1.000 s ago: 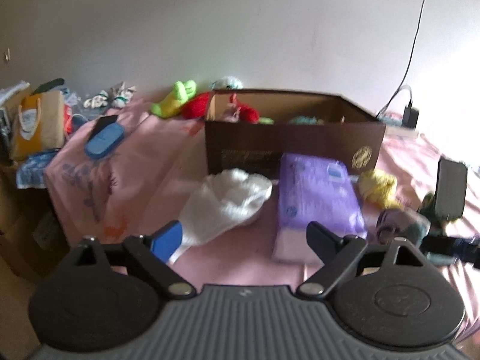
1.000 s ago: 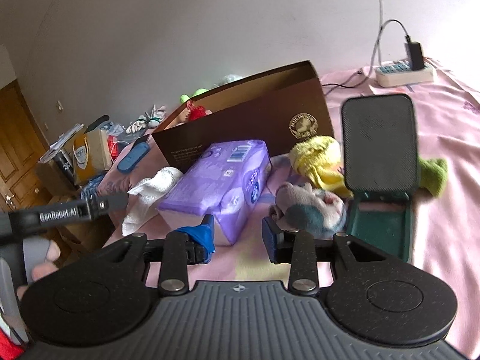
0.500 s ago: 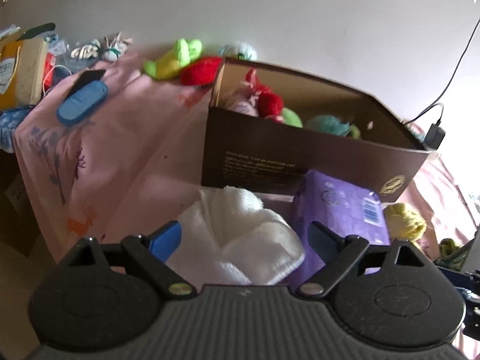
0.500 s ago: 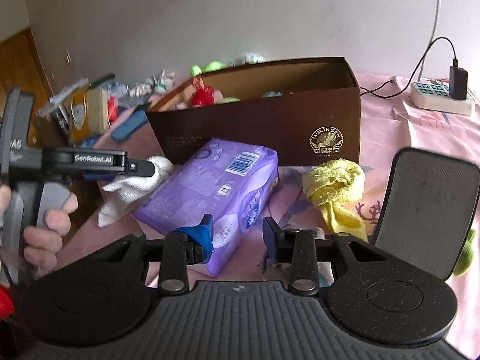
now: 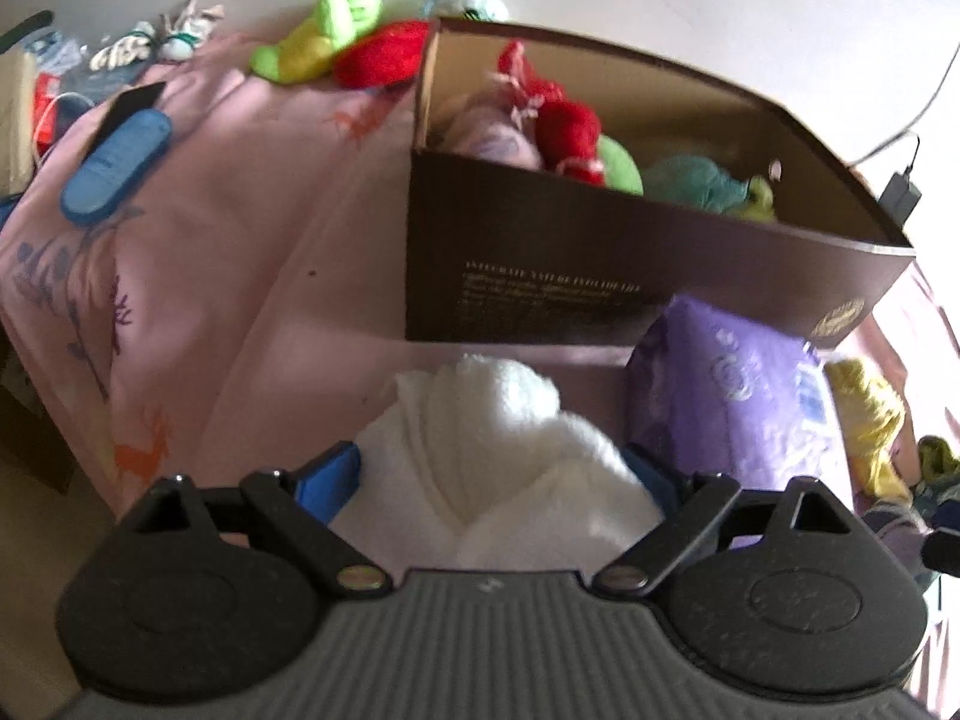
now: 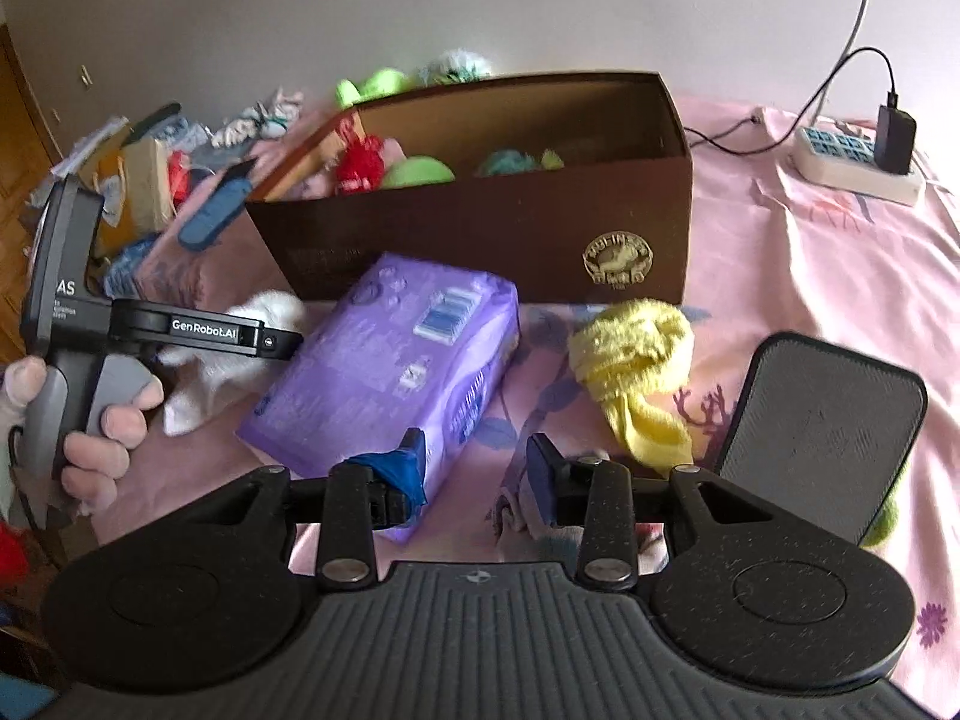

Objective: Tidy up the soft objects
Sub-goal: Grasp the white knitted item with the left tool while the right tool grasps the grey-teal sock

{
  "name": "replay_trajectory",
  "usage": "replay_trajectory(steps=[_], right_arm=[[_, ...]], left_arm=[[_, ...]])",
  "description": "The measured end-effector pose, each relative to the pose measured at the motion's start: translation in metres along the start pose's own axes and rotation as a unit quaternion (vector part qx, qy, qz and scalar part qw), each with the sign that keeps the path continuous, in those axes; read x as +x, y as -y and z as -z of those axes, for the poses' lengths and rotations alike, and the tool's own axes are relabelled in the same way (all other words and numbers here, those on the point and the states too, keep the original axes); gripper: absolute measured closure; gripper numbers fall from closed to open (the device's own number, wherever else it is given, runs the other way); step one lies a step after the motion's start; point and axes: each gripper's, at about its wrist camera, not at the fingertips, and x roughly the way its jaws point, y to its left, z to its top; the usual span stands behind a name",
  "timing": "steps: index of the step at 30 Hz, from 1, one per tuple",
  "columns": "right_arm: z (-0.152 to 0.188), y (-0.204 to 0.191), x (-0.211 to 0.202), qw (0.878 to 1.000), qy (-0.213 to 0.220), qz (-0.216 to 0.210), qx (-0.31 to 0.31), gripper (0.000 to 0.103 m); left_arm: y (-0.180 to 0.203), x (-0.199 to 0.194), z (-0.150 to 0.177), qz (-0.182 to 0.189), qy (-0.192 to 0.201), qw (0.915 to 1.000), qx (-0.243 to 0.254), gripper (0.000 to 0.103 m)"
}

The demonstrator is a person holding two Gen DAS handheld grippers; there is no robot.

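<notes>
Leftmost, in the right wrist view, a person's hand (image 6: 90,420) grips the handle of the left gripper (image 6: 282,343), whose arm reaches over a white towel (image 6: 252,324) on the pink bedsheet (image 6: 780,276). From the left wrist view the same left gripper (image 5: 498,477) has its blue pads (image 5: 327,477) spread wide, one on each side of the white towel (image 5: 510,450); the towel bulges between them, and whether the pads press it I cannot tell for sure, though they look set against its flanks without squeezing.

Left edge of the bed: a blue oblong case (image 5: 114,168), and behind it a lime-green plush (image 5: 318,36) beside a red plush (image 5: 384,60), both outside the box.

Centre: a brown cardboard box (image 6: 540,228), open on top, holds soft toys, red (image 6: 360,162), green (image 6: 420,171) and teal (image 6: 510,162). Just in front of the box lies a purple soft pack (image 6: 390,360), angled, its near corner by the right gripper's left pad. White towel lies just left of the pack, near the box's front left corner.

Right gripper (image 6: 477,471): jaws narrow, partly apart, nothing between them; a pale grey-pink soft item (image 6: 522,516) lies on the sheet under the right pad, mostly hidden.

Right of the pack: a yellow cloth (image 6: 636,360), crumpled, just in front of the box's right corner. Further right, a dark grey flat panel (image 6: 822,432) stands tilted. Far right rear: a white power strip (image 6: 852,162) with a black plug (image 6: 894,141) in it.
</notes>
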Motion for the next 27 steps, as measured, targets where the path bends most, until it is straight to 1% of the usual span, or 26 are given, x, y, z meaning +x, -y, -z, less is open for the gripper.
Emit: replay_trajectory(steps=[7,10,14,19,21,22,23,24,27], right_arm=[[0.002,-0.006,-0.002,0.997,-0.005,0.069,-0.033,0.083],[0.003,-0.009,0.004,0.993,-0.024,0.094,-0.062,0.082],[0.009,-0.017,0.012,0.988,-0.053,0.106,-0.097,0.082],[0.017,-0.031,0.024,0.974,-0.058,0.146,-0.164,0.081],[0.018,-0.035,0.03,0.968,-0.061,0.157,-0.187,0.078],[0.019,-0.037,0.035,0.964,-0.064,0.165,-0.201,0.077],[0.019,-0.037,0.035,0.964,-0.064,0.165,-0.201,0.077],[0.02,-0.041,0.042,0.956,-0.064,0.18,-0.221,0.076],[0.022,-0.046,0.048,0.951,-0.062,0.196,-0.232,0.074]], left_arm=[[-0.002,0.013,0.003,0.001,-0.027,0.9984,0.049,0.01],[-0.004,0.018,0.002,0.004,-0.035,0.9976,0.059,0.01],[-0.005,0.024,0.001,0.001,-0.043,0.9962,0.076,0.01],[-0.005,0.027,0.002,0.002,-0.038,0.995,0.092,0.01],[-0.005,0.028,0.002,0.003,-0.036,0.995,0.093,0.012],[-0.005,0.029,0.002,0.003,-0.036,0.9948,0.095,0.013],[-0.005,0.03,0.002,0.004,-0.036,0.9946,0.097,0.019],[-0.004,0.03,0.001,0.006,-0.036,0.9945,0.098,0.02],[-0.003,0.029,0.001,0.011,-0.031,0.9942,0.102,0.025]])
